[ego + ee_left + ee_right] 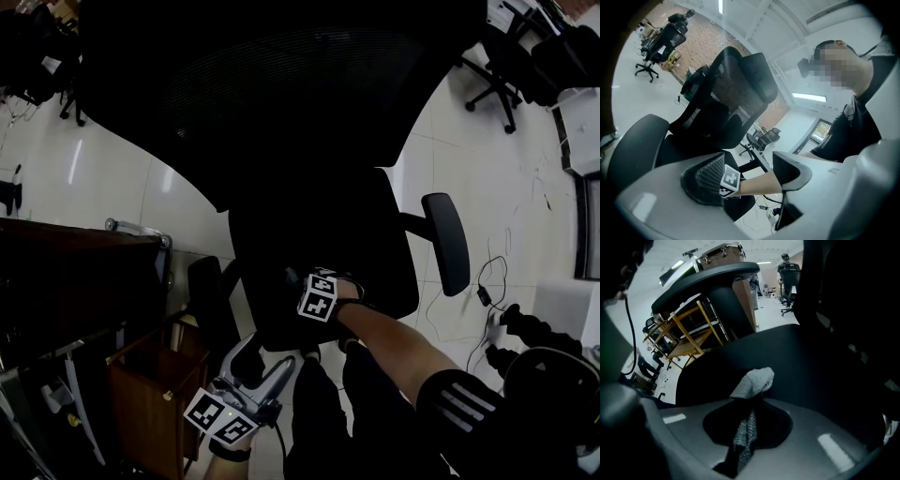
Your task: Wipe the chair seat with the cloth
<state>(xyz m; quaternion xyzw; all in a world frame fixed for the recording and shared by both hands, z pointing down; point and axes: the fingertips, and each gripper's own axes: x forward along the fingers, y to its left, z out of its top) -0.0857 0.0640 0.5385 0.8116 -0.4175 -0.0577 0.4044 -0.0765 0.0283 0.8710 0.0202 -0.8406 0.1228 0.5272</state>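
A black office chair stands below me, its seat (314, 230) under a big mesh backrest (281, 94). My right gripper (317, 292) rests at the seat's near edge, its marker cube showing. In the right gripper view its jaws (749, 401) are shut on a pale grey cloth (754, 380), whose bunched end pokes out over the dark seat (797, 352). My left gripper (265, 361) hangs lower left, off the chair. Its pads (710, 176) stand apart and open with nothing held; the right forearm shows between them.
Armrests flank the seat, one to the right (448, 239) and one to the left (208, 300). A wooden stand (155, 384) and a dark desk (75, 272) crowd the left side. Cables (487, 291) lie on the white floor to the right. Other chairs (506, 66) stand far back.
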